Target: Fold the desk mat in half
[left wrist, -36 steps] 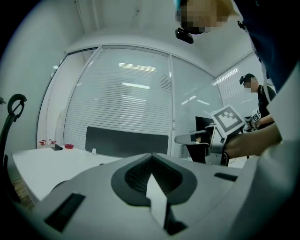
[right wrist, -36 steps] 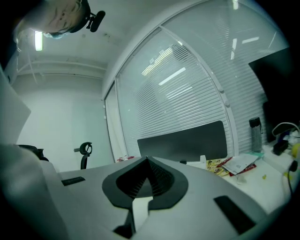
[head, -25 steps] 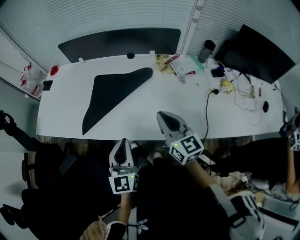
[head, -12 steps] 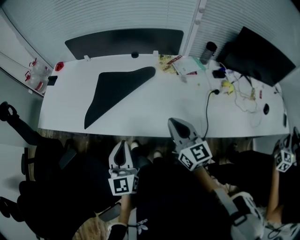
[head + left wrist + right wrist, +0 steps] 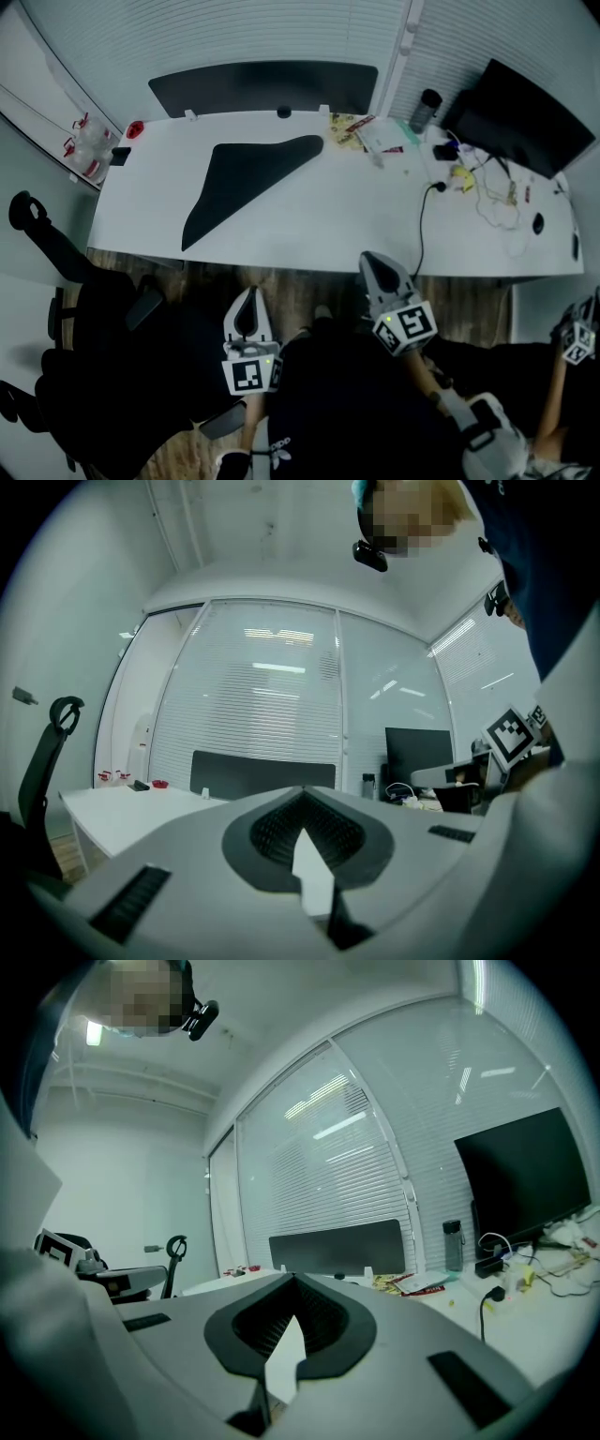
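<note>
A glass-walled office with slatted blinds (image 5: 281, 37) lies ahead of us, and the long white bench (image 5: 309, 225) runs across it. Over the last second we have backed away. The bench has slid toward 12 o'clock in the head view. The right tool (image 5: 377, 267), which hung over the near edge, now sits clear of it at 5 o'clock, above the floor. The left tool (image 5: 247, 305) hangs at 6 o'clock, also off the bench. Both tools are closed on nothing, jaws pressed together, and both are well apart from the mat.

We read this retreat as the fold being finished. The black desk mat (image 5: 246, 173) lies flat on the bench's left half, doubled into a rough triangle and untouched. Its long axis runs from 8 o'clock to 2 o'clock. The narrow tip points toward 2 o'clock, at the scattered papers (image 5: 366, 136), and the broad end sits near the front edge.
</note>
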The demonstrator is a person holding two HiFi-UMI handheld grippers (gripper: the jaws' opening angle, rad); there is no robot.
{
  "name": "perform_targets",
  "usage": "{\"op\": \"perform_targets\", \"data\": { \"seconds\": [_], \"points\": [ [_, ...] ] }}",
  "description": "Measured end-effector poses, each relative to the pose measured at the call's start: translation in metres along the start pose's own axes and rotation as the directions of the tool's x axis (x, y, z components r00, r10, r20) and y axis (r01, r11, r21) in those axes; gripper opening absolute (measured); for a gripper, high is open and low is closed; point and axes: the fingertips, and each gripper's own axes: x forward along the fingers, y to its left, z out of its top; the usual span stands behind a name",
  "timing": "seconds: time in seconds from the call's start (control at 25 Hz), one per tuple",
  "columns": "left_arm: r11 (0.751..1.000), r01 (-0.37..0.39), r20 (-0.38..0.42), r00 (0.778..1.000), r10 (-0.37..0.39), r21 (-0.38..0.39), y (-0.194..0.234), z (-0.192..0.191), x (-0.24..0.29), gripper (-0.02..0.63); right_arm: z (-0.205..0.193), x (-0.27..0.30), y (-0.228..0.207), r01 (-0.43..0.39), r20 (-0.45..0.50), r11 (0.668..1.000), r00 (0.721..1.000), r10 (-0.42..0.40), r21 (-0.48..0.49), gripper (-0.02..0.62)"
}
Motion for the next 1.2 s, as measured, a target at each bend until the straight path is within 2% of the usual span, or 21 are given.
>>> {"op": "perform_targets", "data": {
  "seconds": [0.32, 0.6, 0.76, 0.92, 1.08, 1.2],
  "points": [
    [1.0, 0.021, -0.021, 1.0, -0.021, 0.0, 0.002, 0.003, -0.046, 0.002, -0.02, -0.038, 0.048, -0.003, -0.032, 1.0, 0.999, 0.003, 0.009, 0.002],
    [0.998, 0.07, -0.037, 0.997, -0.07, -0.002, -0.007, -0.015, -0.076, 0.002, -0.044, -0.071, 0.072, 0.038, -0.029, 0.999, 0.999, -0.037, 0.021, 0.002],
    [0.995, 0.096, -0.036, 0.995, -0.096, 0.018, -0.014, -0.018, -0.078, 0.002, -0.054, -0.079, 0.074, 0.048, -0.045, 0.999, 0.998, -0.047, 0.02, 0.002],
    [0.997, 0.081, -0.049, 0.996, -0.079, 0.02, -0.012, -0.022, -0.075, 0.002, -0.054, -0.073, 0.074, 0.027, -0.047, 0.999, 0.999, -0.026, 0.027, 0.002],
    [0.998, 0.065, -0.04, 0.997, -0.065, 0.004, -0.017, -0.024, -0.066, 0.002, -0.059, -0.069, 0.06, 0.032, -0.066, 0.999, 0.997, -0.031, 0.005, 0.002],
    [0.996, 0.089, -0.036, 0.995, -0.088, 0.021, -0.027, -0.026, -0.055, 0.002, -0.056, -0.064, 0.051, 0.022, -0.074, 1.0, 0.997, -0.023, -0.007, 0.002]
  ]
}}
